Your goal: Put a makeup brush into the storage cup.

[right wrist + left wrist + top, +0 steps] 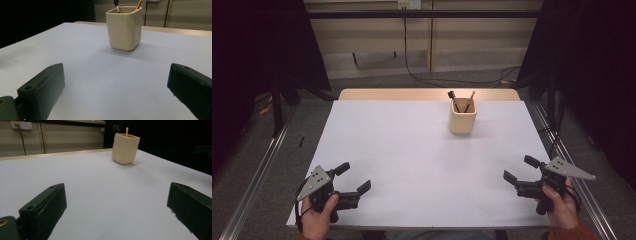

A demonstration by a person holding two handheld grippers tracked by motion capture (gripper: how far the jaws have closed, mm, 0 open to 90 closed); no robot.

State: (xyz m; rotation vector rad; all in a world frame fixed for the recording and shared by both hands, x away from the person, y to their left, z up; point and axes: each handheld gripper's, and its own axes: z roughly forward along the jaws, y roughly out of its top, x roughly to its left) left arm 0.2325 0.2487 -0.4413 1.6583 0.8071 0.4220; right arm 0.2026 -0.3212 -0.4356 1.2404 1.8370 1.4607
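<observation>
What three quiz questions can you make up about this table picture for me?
1. True or false: the cream cup stands upright near the far edge of the white table.
2. How many sticks poke out of the cup? A) none B) two C) five
3. Fill in: the left gripper and the right gripper both have their fingers spread ____.

Key: 1 true. 2 B, a black-tipped stick and a wooden stick. 3 open, with nothing between them.
</observation>
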